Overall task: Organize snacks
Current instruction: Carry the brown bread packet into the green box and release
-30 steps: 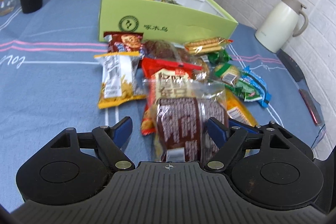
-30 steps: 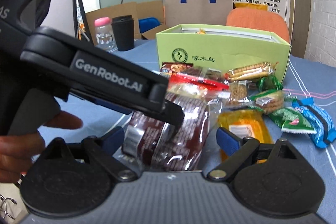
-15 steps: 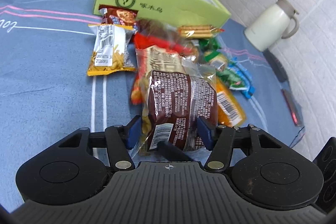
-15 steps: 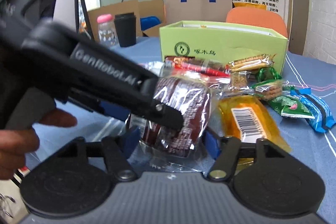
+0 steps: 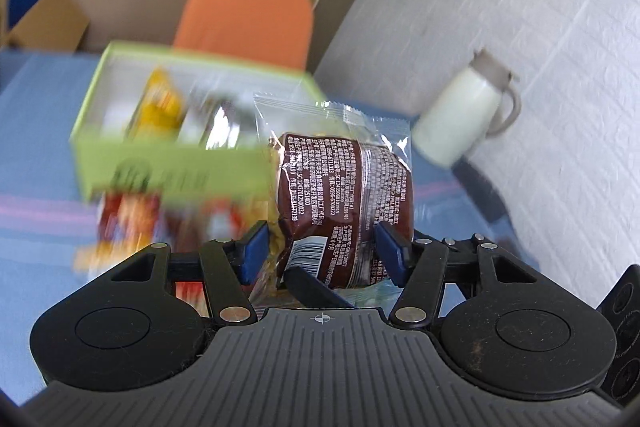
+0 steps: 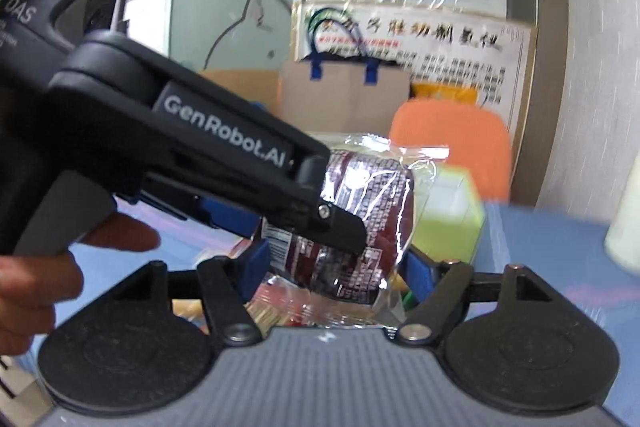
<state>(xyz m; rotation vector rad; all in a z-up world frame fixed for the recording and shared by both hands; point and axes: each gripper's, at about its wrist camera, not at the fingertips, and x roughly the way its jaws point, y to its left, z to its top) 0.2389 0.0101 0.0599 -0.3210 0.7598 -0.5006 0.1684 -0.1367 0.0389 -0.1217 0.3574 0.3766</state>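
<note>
A brown snack packet (image 5: 344, 195) in clear wrap hangs in the air, lifted off the pile. My left gripper (image 5: 324, 247) is shut on it, blue pads at its sides. From the other side my right gripper (image 6: 336, 263) has the same packet (image 6: 360, 211) filling the gap between its pads. Its jaws are opening, and the pads still touch the wrap. One of the left gripper's fingers (image 6: 240, 163) crosses in front of the packet in the right wrist view. The green box (image 5: 160, 155) stands open just beyond, with a yellow packet and others inside.
Loose snack packets (image 5: 128, 211) lie blurred on the blue tablecloth below the box front. A white kettle (image 5: 460, 119) stands at the right near the brick wall. An orange chair (image 5: 248, 11) and a paper bag (image 6: 344, 95) are behind the table. A person's hand (image 6: 40, 267) holds the left gripper.
Both grippers closed on the brown packet and rose with it off the pile toward the green box. The right jaws now stand slightly wider than half a second ago.
</note>
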